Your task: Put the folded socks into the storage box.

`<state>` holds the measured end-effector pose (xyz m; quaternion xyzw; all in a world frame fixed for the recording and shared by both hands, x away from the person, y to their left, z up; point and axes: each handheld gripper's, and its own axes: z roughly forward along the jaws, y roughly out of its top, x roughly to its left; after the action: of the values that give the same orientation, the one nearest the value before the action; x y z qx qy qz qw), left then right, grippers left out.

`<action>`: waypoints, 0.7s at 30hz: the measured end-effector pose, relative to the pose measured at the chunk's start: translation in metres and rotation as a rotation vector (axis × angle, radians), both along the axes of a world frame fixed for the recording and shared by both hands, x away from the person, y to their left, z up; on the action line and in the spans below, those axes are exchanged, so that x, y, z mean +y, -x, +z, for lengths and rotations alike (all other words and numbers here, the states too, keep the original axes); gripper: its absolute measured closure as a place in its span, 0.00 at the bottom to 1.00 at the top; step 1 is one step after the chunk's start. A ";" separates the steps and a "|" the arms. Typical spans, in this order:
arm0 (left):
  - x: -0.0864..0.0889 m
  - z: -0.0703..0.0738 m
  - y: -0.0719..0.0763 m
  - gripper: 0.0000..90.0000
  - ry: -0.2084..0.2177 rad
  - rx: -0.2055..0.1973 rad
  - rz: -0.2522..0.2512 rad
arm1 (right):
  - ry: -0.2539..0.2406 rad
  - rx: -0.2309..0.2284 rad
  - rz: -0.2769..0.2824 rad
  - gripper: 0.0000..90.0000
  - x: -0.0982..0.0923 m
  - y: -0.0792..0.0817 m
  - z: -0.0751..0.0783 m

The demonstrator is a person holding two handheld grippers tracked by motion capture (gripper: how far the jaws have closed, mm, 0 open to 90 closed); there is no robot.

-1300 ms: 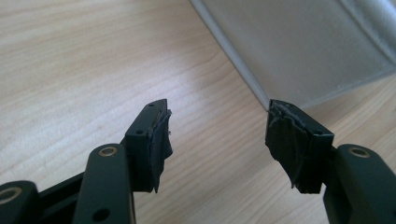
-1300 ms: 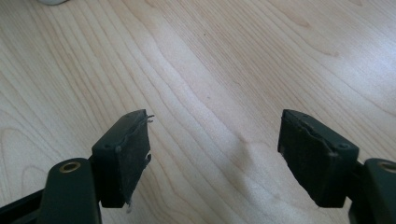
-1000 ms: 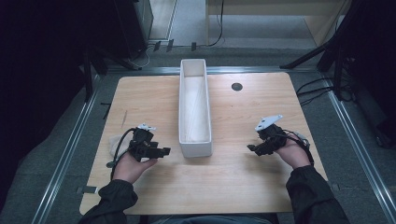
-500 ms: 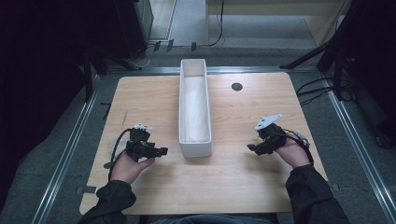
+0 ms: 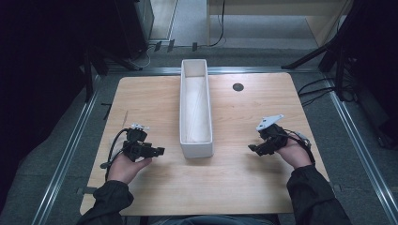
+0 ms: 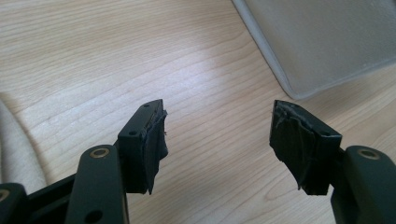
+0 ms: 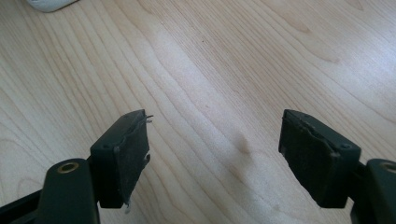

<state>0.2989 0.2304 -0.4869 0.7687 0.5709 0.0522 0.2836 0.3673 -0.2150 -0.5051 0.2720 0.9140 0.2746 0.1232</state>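
Observation:
A long white rectangular bin (image 5: 195, 110) stands lengthwise at the middle of the wooden table (image 5: 150, 98), and it looks empty inside. My left gripper (image 5: 159, 151) rests low over the table to the bin's left, pointing toward its near end. In the left gripper view its jaws stand wide apart with nothing between them (image 6: 217, 144), and the bin's corner (image 6: 322, 46) lies ahead at upper right. My right gripper (image 5: 252, 148) sits to the bin's right, also pointing inward. Its jaws are spread over bare wood (image 7: 215, 156).
A small dark round hole (image 5: 238, 86) marks the table at the far right. Metal rails (image 5: 70, 145) run along both sides of the table. Dark stands and cables crowd the floor beyond. A pale corner of the bin (image 7: 46, 4) shows at upper left in the right gripper view.
The left hand has shifted slightly toward the near edge. The right gripper has barely moved.

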 end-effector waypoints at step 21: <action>0.040 0.015 -0.001 0.40 -0.016 0.050 0.138 | 0.002 -0.005 0.032 0.27 0.006 -0.003 0.000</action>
<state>0.2997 0.2705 -0.4717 0.7308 0.6289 0.0571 0.2591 0.3703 -0.2092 -0.5047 0.2566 0.9181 0.2765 0.1214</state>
